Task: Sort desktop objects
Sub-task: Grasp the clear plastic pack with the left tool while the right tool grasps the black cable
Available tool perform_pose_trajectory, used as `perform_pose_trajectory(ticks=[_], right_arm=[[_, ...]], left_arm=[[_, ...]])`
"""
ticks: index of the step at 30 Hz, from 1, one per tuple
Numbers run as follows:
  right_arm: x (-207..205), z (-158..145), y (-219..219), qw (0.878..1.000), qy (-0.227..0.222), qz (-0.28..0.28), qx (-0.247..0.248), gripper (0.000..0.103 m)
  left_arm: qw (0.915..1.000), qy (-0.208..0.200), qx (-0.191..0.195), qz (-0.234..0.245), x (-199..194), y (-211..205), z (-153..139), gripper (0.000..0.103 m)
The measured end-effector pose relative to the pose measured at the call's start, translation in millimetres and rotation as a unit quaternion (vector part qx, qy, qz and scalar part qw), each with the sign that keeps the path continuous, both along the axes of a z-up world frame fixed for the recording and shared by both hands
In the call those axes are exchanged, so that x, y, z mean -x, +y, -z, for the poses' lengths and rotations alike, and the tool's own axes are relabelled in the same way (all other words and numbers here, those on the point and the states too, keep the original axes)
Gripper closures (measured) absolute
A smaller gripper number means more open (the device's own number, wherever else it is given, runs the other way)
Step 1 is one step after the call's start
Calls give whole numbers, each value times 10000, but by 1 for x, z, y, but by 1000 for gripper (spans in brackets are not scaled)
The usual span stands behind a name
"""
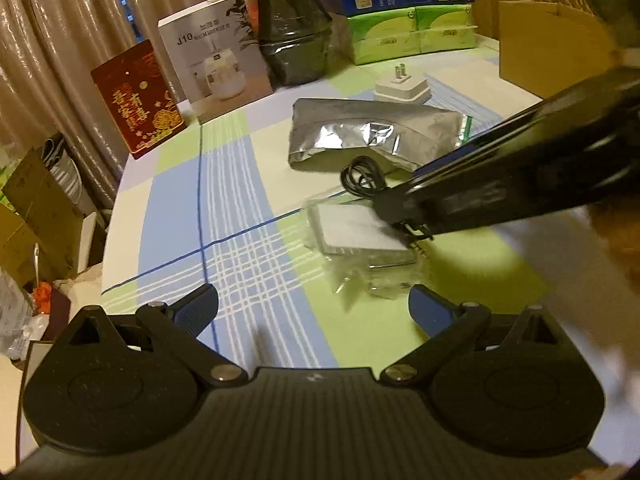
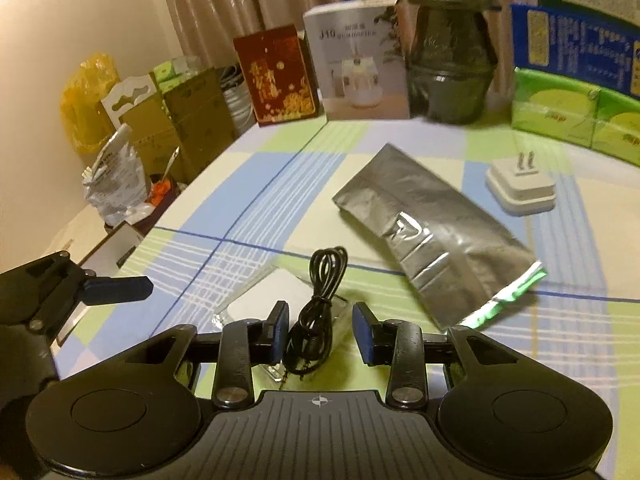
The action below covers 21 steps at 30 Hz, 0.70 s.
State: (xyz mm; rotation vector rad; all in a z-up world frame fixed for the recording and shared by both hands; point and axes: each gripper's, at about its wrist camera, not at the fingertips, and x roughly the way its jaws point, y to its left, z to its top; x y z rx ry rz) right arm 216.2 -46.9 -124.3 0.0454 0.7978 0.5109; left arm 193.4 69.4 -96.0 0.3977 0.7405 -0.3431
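A coiled black cable (image 2: 320, 304) lies on the checked tablecloth, partly over a clear plastic packet with a white card (image 1: 352, 232). My right gripper (image 2: 320, 332) is open, its fingers on either side of the cable's near end; it shows in the left wrist view (image 1: 404, 216) as a dark arm reaching in from the right. My left gripper (image 1: 314, 308) is open and empty, just short of the packet. A silver foil pouch (image 2: 432, 236) and a white plug adapter (image 2: 520, 188) lie further back.
Along the far edge stand a red box (image 1: 138, 98), a white humidifier box (image 1: 216, 60), a dark wrapped pot (image 1: 294, 32), green tissue packs (image 1: 412, 32) under a blue box, and a cardboard box (image 1: 556, 44). Cartons and bags sit beyond the table's left edge (image 1: 108, 248).
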Motion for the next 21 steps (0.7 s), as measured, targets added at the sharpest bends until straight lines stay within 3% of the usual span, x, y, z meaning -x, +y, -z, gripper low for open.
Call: perform_pose_trajectory(ticks=[3,10,16,21], right_arm=[[4,-2,-5,9999,-96,51,39,88],[24,-7,-54,9986,-184,472,154,88],[43,2,-90,9964,-117,708,442,88],[57,10,-101,9957,-122,728,558,88]], left_arm=[[10000,-10,75,26,-1,-2,0,3],[9992,-80,258,296,-4,-17,6,4],[9987,-279,124,413,-10,-39,18,5],[9993,-295,70,211,-18,-47,26,18]])
